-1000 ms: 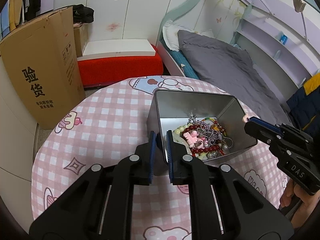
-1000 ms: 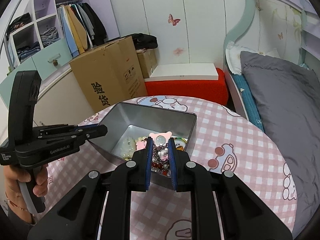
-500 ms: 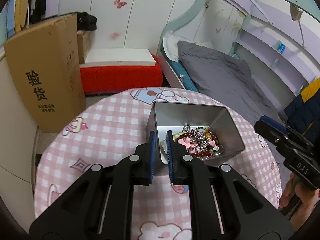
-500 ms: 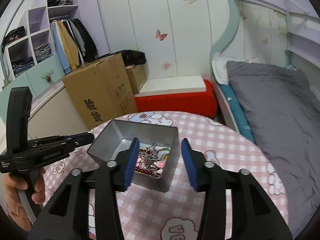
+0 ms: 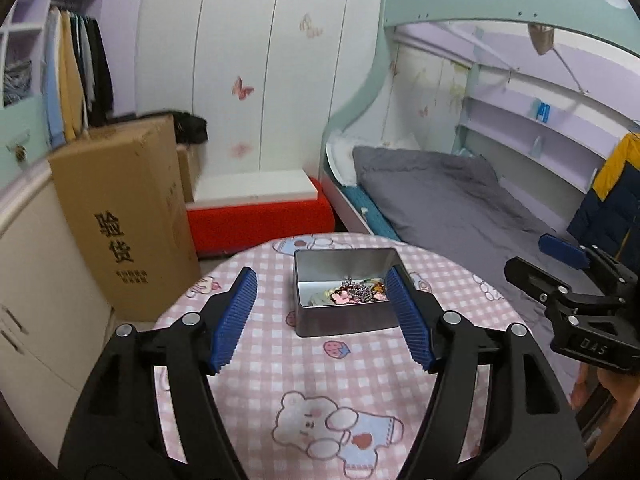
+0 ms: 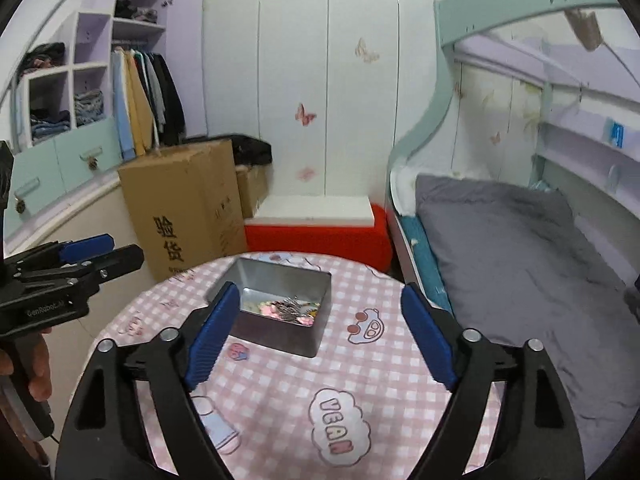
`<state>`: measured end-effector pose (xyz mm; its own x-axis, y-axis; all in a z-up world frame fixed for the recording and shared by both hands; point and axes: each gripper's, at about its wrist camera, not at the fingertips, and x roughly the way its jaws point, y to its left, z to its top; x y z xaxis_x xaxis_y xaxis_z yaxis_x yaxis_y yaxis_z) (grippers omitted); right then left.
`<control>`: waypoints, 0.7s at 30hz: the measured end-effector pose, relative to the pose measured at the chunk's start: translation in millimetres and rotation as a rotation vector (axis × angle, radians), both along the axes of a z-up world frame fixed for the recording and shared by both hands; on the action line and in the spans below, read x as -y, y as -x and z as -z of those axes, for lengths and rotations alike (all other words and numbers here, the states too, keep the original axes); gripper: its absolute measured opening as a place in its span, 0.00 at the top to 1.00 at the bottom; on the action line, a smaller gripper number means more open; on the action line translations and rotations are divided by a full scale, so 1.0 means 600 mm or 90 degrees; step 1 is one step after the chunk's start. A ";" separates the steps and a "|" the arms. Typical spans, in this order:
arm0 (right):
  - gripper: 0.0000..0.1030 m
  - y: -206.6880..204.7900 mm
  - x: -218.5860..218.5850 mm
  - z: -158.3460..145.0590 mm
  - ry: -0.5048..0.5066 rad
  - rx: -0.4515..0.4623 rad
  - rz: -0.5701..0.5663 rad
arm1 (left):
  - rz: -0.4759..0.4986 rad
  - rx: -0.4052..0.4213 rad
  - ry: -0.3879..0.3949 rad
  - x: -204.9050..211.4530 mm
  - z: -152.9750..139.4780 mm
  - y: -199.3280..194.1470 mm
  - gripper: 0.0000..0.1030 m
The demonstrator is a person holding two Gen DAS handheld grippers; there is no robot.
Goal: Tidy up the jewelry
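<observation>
A grey metal tin [image 5: 340, 320] stands on the round pink-checked table [image 5: 320, 380], open at the top. Inside lies a pile of jewelry [image 5: 352, 294]: beads, chains and a pink charm. It also shows in the right wrist view, tin [image 6: 280, 338] and jewelry [image 6: 286, 306]. My left gripper [image 5: 322, 312] is open and empty, held back above the table's near side. My right gripper [image 6: 320, 330] is open and empty, also held back from the tin. Each gripper shows at the edge of the other's view.
A large cardboard box [image 5: 120, 216] stands left of the table. A red bench with a white top [image 5: 256, 208] is behind it. A bed with grey bedding [image 5: 452, 200] runs along the right. A wardrobe with hanging clothes [image 6: 140, 96] is at the far left.
Both grippers have opened and pulled back and up from the tin. The right one let go of a pink charm, which now lies in the tin.
</observation>
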<state>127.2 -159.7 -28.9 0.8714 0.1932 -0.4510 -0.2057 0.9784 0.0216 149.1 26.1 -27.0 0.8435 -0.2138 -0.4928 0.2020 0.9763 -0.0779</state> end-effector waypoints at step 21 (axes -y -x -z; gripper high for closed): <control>0.09 0.204 -0.007 -0.090 -0.005 0.162 0.003 | -0.048 0.191 -0.044 0.030 -0.119 0.238 0.08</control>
